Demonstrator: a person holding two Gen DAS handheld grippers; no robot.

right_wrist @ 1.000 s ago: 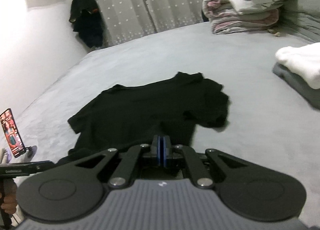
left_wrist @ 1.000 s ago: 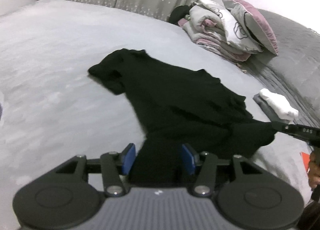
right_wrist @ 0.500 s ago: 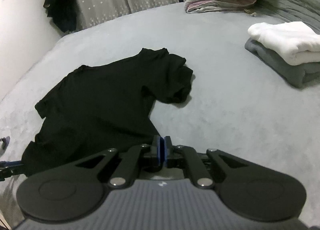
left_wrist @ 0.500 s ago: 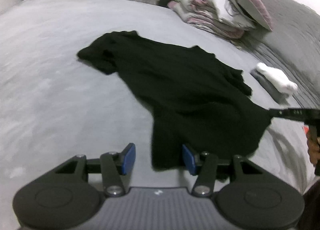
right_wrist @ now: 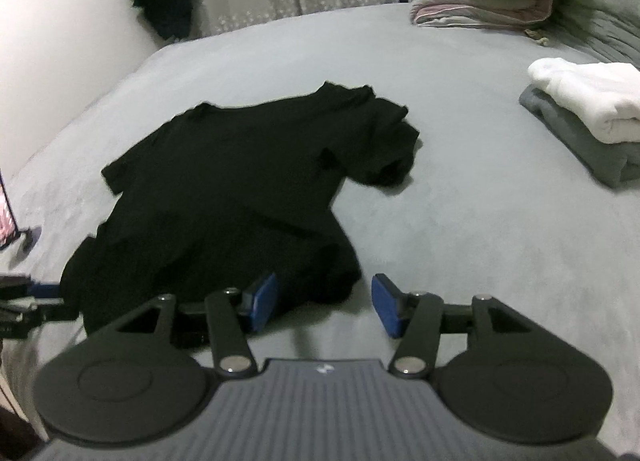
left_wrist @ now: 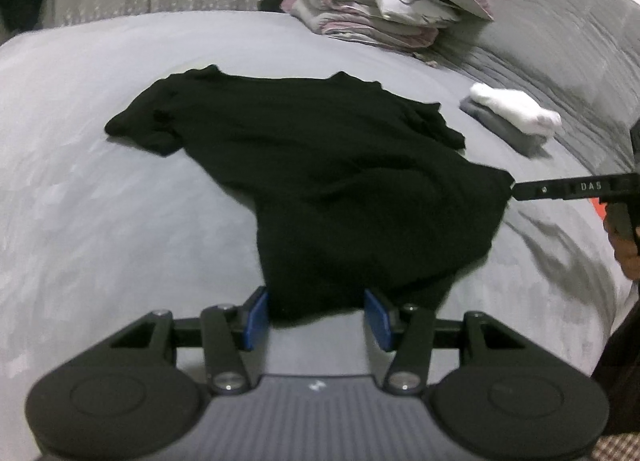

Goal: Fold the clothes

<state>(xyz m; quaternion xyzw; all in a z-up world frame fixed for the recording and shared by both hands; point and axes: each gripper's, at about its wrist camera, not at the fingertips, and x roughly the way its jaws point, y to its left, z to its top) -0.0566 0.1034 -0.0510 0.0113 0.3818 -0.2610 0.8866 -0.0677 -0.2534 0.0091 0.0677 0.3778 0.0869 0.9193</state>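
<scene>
Across a grey bed (right_wrist: 460,221), a black T-shirt (left_wrist: 328,181) is lying spread out, collar toward twelve o'clock and hem toward six, as both grippers are working its bottom edge. Its right sleeve is bunching up. The right gripper (right_wrist: 325,307) is opening its jaws, letting go of the hem corner, which is resting just inside its left pad without being pinched. The left gripper (left_wrist: 316,319) is standing half open around the other hem corner, pads not visibly pressing the cloth. Done well, the release lets the hem settle flat and straight before any fold, with the crumpled sleeve smoothed first. Lettering reading "DAS" is showing on the right gripper's finger at three o'clock in the left view. Folded clothes (right_wrist: 592,121) are waiting at two o'clock.
</scene>
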